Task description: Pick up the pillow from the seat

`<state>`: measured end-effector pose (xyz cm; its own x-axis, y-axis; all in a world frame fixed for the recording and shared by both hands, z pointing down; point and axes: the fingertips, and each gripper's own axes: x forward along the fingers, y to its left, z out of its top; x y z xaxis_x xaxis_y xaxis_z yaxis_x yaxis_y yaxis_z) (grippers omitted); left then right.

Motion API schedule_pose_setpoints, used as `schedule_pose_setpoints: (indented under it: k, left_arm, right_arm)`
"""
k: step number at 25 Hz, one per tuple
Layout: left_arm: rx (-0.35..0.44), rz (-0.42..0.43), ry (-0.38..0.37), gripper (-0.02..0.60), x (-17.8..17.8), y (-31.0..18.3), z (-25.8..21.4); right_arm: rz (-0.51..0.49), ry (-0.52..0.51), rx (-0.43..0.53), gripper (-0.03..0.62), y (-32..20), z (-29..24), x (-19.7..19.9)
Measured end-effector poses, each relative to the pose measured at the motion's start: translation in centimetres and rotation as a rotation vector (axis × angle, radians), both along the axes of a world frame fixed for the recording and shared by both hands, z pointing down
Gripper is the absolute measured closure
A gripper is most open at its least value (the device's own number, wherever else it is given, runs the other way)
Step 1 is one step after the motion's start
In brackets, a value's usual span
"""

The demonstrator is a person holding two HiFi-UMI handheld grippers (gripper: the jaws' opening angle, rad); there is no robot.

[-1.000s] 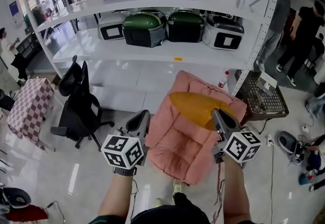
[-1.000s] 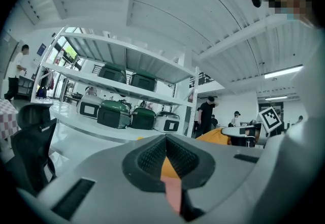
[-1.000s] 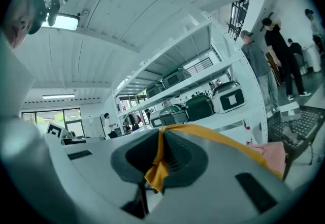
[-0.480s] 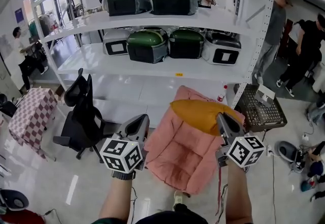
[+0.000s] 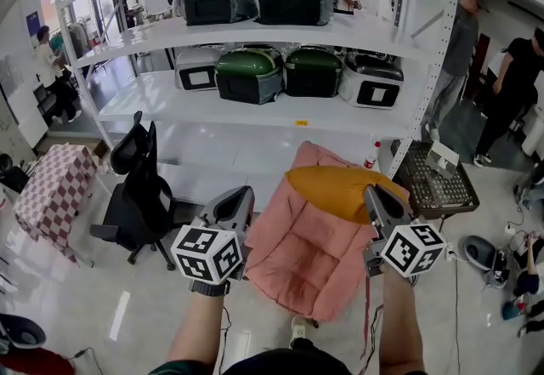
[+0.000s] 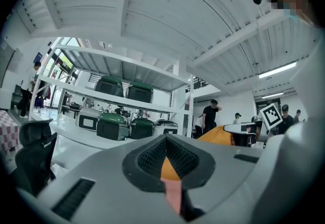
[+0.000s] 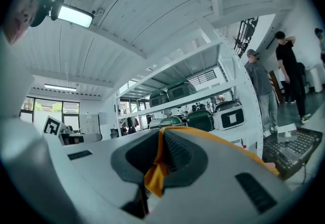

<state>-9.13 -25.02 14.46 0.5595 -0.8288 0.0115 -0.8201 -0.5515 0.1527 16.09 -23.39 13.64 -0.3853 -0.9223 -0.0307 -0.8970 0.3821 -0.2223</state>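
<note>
Head view: the right gripper [image 5: 375,197] clamps one end of the yellow pillow [image 5: 333,190]. The pillow's body stretches leftward across the upper part of the pink seat [image 5: 299,261]. Whether the pillow touches the seat cannot be told from this view. The left gripper [image 5: 233,205] sits at the seat's left edge, apart from the pillow, with a black office chair [image 5: 136,186] further left. White shelving [image 5: 280,101] behind the seat carries green-lidded cases [image 5: 249,74].

Left gripper view: the left gripper [image 6: 166,141] has its pads pressed together with nothing pinched between them. Pillow [image 6: 217,135] and seat colours show only through the gap below the pads – both lie beyond the jaws.

Right gripper view: the right gripper [image 7: 161,140] has its pads closed on a fold of the pillow [image 7: 154,180]. Yellow fabric bunches out below the pads and runs away over the right jaw.
</note>
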Motion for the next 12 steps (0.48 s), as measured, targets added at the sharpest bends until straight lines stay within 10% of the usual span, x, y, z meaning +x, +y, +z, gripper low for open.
schedule_pose_setpoints:
  k: [12]
  left_arm:
    - [-0.006,0.003,-0.005,0.577,0.41,0.45,0.71]
  right_arm:
    - [-0.010,-0.003,-0.008,0.571,0.58,0.74,-0.16]
